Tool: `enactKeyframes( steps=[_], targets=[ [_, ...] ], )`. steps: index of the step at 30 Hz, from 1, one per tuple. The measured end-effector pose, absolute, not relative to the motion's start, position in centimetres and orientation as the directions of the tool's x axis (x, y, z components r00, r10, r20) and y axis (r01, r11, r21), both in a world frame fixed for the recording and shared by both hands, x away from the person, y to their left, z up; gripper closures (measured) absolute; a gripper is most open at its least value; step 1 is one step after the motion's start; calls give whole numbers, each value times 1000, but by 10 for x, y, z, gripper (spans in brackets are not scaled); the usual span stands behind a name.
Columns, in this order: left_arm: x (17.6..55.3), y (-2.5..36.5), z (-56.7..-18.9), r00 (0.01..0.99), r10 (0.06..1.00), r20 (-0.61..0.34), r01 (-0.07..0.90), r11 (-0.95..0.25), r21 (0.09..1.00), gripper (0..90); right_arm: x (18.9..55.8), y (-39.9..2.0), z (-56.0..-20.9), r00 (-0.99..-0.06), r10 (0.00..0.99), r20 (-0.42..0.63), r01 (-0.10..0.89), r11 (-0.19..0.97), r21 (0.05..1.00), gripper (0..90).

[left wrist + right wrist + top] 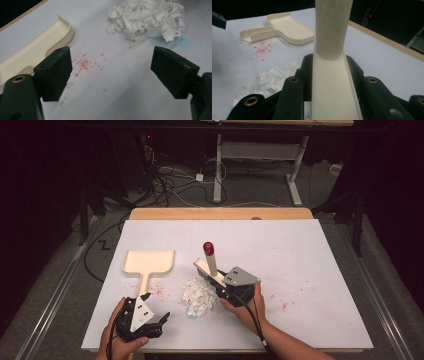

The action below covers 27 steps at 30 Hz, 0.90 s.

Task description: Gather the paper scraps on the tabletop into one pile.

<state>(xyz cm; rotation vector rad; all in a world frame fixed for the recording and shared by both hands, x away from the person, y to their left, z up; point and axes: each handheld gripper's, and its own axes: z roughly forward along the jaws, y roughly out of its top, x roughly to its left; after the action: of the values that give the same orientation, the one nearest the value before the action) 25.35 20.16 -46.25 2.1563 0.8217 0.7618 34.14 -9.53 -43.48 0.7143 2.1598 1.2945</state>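
Brush [210,261], cream plastic with red-capped handle, pinched in right gripper [226,281], head at edge of white shredded-paper pile [198,296] mid-table. Left gripper [150,312] spread wide, nothing between, just beside handle of cream plastic dustpan [149,262]. Red crumbs [83,65] scattered between.

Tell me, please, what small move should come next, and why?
Probably close the left tool on the dustpan handle: its jaws stand open just short of it, while the right tool already grips the brush beside the paper pile.
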Motion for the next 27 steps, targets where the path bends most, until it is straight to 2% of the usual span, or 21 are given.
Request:
enactKeyframes(
  steps=[11, 20, 24, 27],
  targets=[
    [253, 200, -463, 623, 732, 275, 326, -562, 760, 166, 333, -166, -401, -722, 674, -158, 166, 390, 906, 680],
    [254, 198, -463, 626, 729, 276, 330, -569, 753, 166, 309, -251, -384, -754, 653, -72, 278, 416, 866, 679],
    [254, 196, -463, 629, 727, 275, 331, -571, 751, 167, 297, -271, -381, -789, 614, -20, 324, 444, 836, 679],
    [255, 196, -463, 628, 729, 272, 334, -569, 752, 166, 294, -277, -384, -831, 555, 45, 383, 511, 769, 679]
  ],
)
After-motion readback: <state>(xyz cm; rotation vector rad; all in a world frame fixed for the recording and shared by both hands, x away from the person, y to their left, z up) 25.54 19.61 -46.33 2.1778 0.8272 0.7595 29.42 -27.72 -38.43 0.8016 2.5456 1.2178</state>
